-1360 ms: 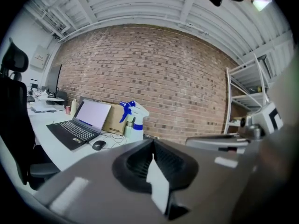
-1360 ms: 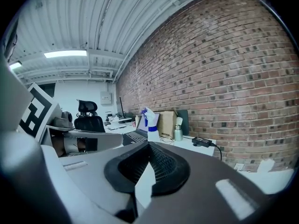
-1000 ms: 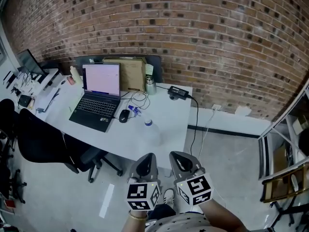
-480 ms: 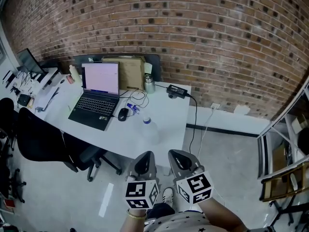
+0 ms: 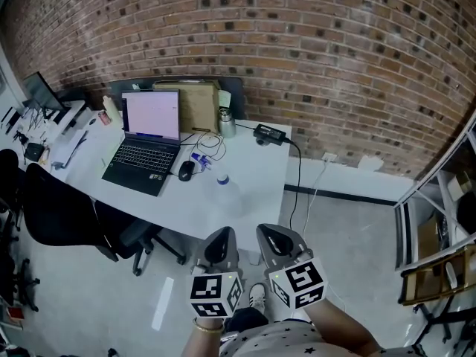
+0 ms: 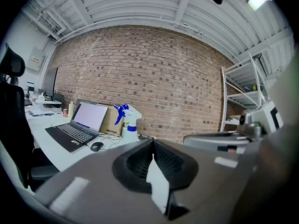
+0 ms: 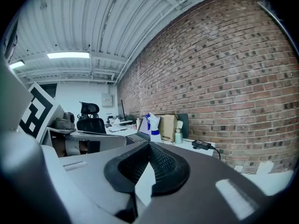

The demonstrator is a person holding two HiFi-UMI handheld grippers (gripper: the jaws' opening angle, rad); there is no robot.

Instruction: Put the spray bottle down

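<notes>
Plainly, the spray bottle (image 6: 129, 122) already stands upright on the desk (image 5: 249, 188). The open laptop (image 5: 145, 143) is to its left, and the mouse (image 5: 186, 170) lies between them. A cardboard box (image 5: 195, 106) and a steel flask (image 5: 226, 123) sit behind, against the brick wall, and a black power adapter (image 5: 266, 134) lies further right.

Nearer the person, the left hand-held gripper (image 5: 221, 236) has its jaws pressed together on nothing. The right hand-held gripper (image 5: 274, 236) beside it is likewise pressed together and empty. Both hang over the floor, well apart from the bottle.

Judged from this, the putting-down looks complete, with nothing left in either grip to let go. Doing the step well comes to three things:
- leaving the bottle on its flat base on bare desk;
- keeping it away from the edge and clear of the mouse and the loose cables;
- holding both grippers back, since a tall bottle with a trigger head would probably tip at a light knock.

No writing can be read. The bottle shows only a blue trigger and a blue band. The laptop screen is a pale page too small to read, and the cubes on the grippers carry black-and-white square markers, not words.
</notes>
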